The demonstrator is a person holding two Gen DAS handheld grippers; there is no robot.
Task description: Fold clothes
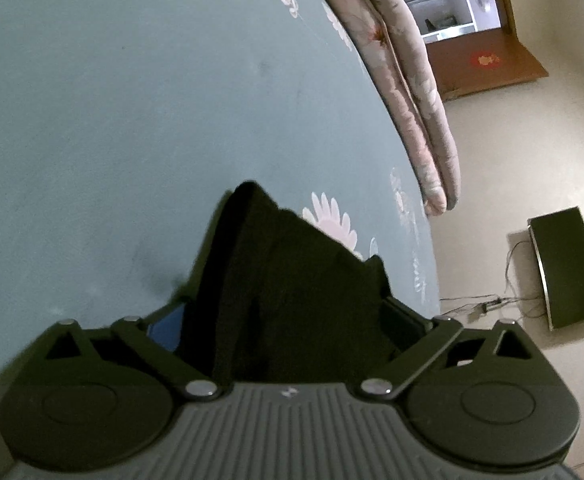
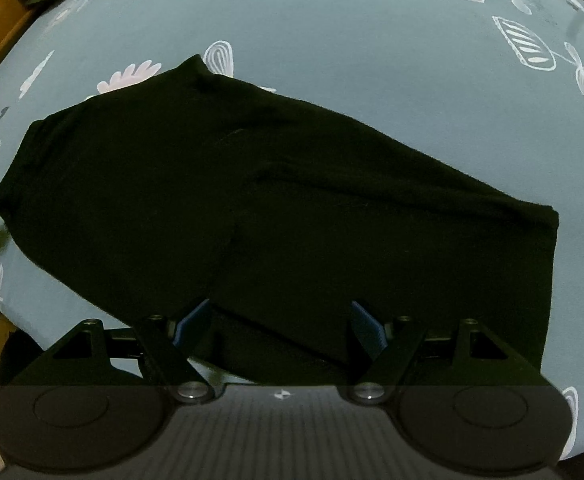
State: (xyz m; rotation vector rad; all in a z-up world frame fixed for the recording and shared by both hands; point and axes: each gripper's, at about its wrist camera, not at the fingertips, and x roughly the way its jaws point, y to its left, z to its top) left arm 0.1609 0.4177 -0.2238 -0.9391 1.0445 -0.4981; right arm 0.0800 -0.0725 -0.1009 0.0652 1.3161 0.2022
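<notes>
Garment: a black garment (image 2: 276,208) is spread on a teal bedsheet (image 2: 332,32) printed with white flowers; in the right wrist view it lies partly folded, one layer overlapping another, its long edge running toward the right.
Garment, left end: in the left wrist view a bunched fold (image 1: 288,280) is seen rising between the left gripper's fingers, hiding most of them.
Left gripper (image 1: 288,320): its jaws are spread wide around the fold; whether the pads press on the cloth cannot be told, as the cloth covers them.
Right gripper (image 2: 280,320): it is pointed steeply down over the near edge of the garment, its blue-padded fingers (image 2: 366,330) spread apart; cloth lies below and between them, and no pinch is seen.
Bedsheet: it is seen flat around the garment.
Quilt (image 1: 416,92): a pink floral quilt is hung over the bed's far edge in the left wrist view.
Floor (image 1: 512,152): a pale floor is shown beyond the bed, with a dark box (image 1: 568,268) and cables beside it.
</notes>
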